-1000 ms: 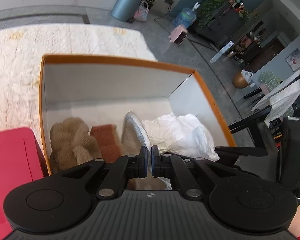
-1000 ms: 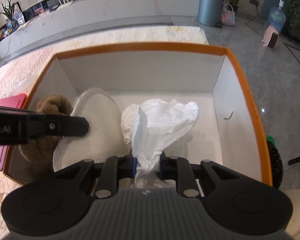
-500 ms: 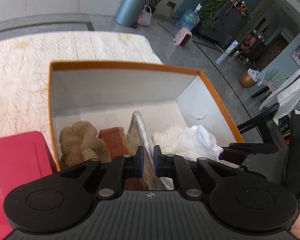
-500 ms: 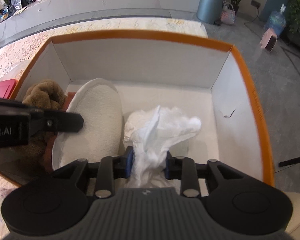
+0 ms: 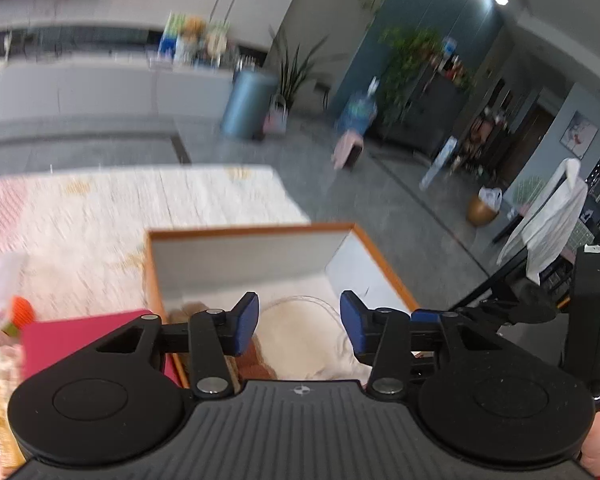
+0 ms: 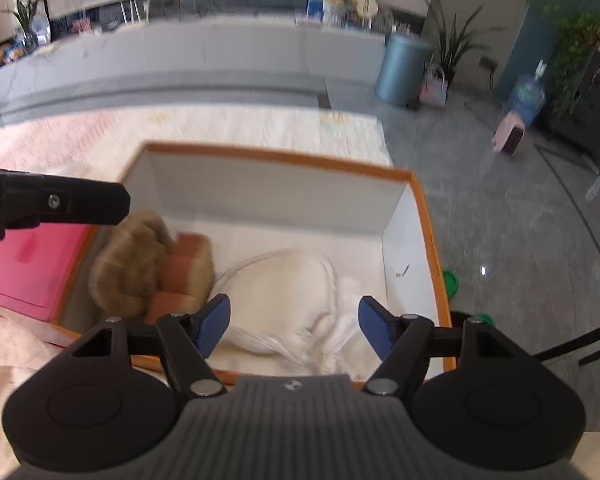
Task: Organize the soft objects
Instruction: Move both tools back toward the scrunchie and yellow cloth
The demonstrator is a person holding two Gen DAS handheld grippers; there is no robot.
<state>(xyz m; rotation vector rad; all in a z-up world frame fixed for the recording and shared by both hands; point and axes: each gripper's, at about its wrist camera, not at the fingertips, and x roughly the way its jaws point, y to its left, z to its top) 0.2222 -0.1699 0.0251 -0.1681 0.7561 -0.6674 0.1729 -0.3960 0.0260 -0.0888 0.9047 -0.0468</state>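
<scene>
An orange-rimmed white box [image 6: 276, 157] [image 5: 252, 231] sits on a lace-covered table. Inside lie a brown plush toy [image 6: 128, 264], a rust-and-tan sponge-like block [image 6: 188, 268], a flat white padded piece [image 6: 284, 292] [image 5: 304, 336] and a crumpled white cloth [image 6: 340, 332]. My right gripper [image 6: 294, 326] is open and empty, raised above the box's near edge. My left gripper [image 5: 299, 322] is open and empty, above the box's near left side; its finger shows in the right wrist view [image 6: 60, 202].
A pink lidded box [image 6: 32, 264] [image 5: 88, 340] stands left of the orange box. Packaged items [image 5: 0, 320] lie at the far left. The table edge drops to a grey floor on the right, where green objects [image 6: 452, 284] lie.
Both grippers have opened and pulled up and back from the box. The right one let go of the white cloth and the left let go of the white padded piece, which now lies flat.
</scene>
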